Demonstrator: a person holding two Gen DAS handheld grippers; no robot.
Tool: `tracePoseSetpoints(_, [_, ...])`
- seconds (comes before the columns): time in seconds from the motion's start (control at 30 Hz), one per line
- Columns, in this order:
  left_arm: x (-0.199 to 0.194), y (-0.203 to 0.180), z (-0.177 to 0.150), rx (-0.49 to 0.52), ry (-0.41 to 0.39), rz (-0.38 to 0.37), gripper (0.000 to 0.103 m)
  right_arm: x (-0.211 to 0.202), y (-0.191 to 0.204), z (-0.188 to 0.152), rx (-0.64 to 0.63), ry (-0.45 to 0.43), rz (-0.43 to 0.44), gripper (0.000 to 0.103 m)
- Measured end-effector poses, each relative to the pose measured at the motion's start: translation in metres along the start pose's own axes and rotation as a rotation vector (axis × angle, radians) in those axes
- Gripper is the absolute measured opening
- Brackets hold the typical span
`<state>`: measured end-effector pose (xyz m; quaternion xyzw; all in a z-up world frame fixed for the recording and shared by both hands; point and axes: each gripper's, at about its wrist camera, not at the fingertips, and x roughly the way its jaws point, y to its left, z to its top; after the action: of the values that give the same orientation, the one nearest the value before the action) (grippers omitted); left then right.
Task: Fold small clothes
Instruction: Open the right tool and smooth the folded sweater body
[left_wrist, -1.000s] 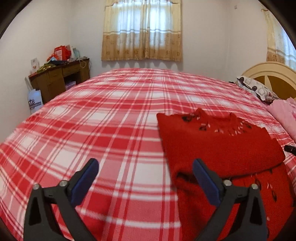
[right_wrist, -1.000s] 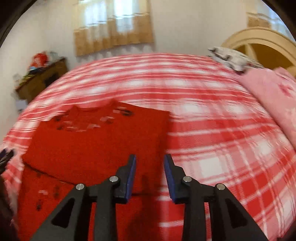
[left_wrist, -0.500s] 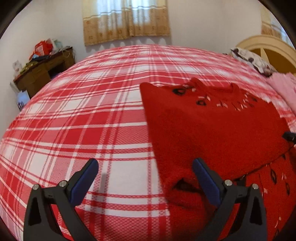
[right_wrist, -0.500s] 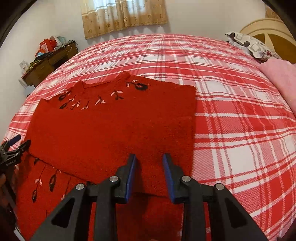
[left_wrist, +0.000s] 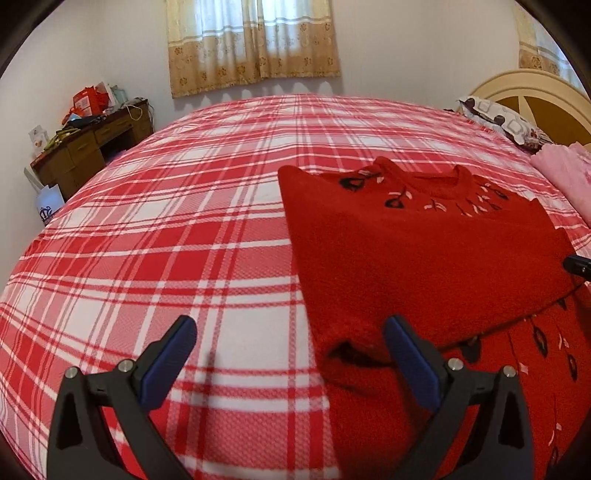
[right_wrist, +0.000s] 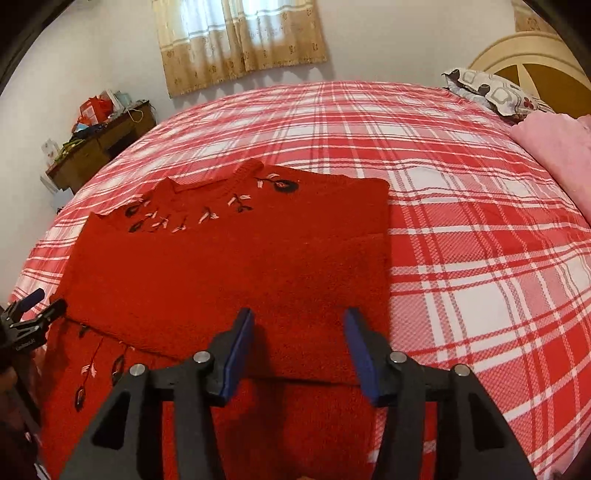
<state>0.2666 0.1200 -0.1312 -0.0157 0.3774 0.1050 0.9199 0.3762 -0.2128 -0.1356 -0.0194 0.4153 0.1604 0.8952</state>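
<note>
A red knit sweater with black and pink embroidery lies on the red plaid bedspread, its sleeves folded across the chest. My left gripper is open wide, low over the sweater's left folded edge; its right finger is above the fabric and the other above the bedspread. In the right wrist view the sweater fills the middle. My right gripper hovers over the sleeve's lower edge near the right side. Its jaws are opening and the pads press on nothing. The left gripper shows at the left edge.
A pink blanket and a patterned pillow lie by the cream headboard at the right. A cluttered wooden desk and a white bag stand by the far-left wall. Bare bedspread stretches right of the sweater.
The right gripper's jaws have spread from narrow to about half open. Both grippers have sunk closer to the sweater, and the left one has moved in toward its folded edge.
</note>
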Motion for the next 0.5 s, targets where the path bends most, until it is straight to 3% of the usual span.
tracePoseSetpoints(0.23, [-0.003,-0.003,-0.003,0.001,-0.004,0.001,0.103,-0.015,-0.011,0.000,0.058,-0.057,-0.008,0.059])
tracePoseSetpoints(0.5, [-0.007,-0.006,-0.006,0.007,-0.014,0.000,0.103,-0.008,-0.022,-0.010,0.093,0.002,-0.023,0.063])
